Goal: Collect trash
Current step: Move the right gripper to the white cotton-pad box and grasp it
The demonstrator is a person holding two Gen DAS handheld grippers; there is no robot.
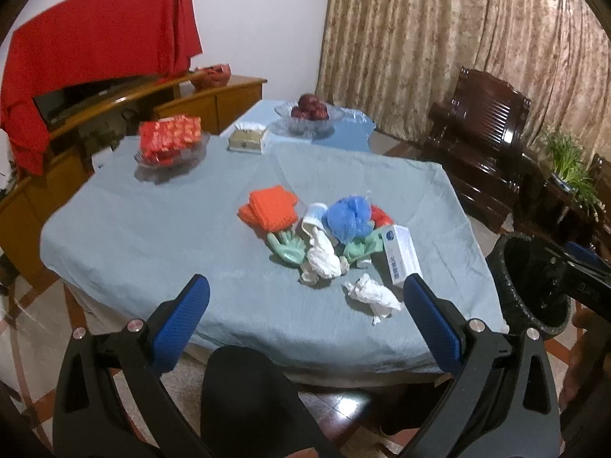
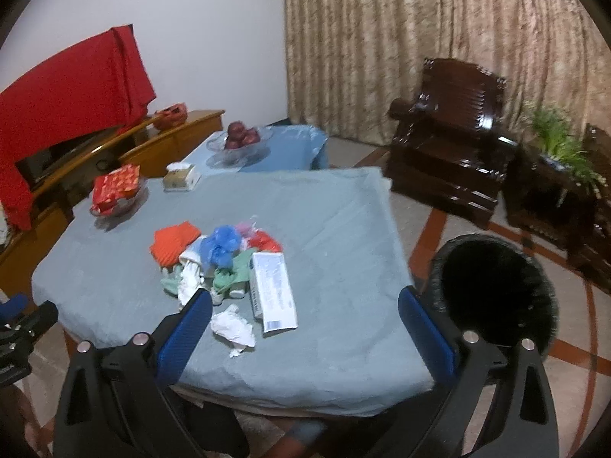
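A pile of trash lies on the blue tablecloth: a crumpled white tissue nearest me, another white tissue, a white box, a blue plastic bag, green gloves and an orange cloth. A black-lined bin stands on the floor right of the table. My left gripper is open and empty, short of the pile. My right gripper is open and empty above the table's near edge.
A glass dish of red packets, a tissue box and a fruit bowl stand at the back. A wooden cabinet with red cloth is at left. A dark wooden armchair and a plant are at right.
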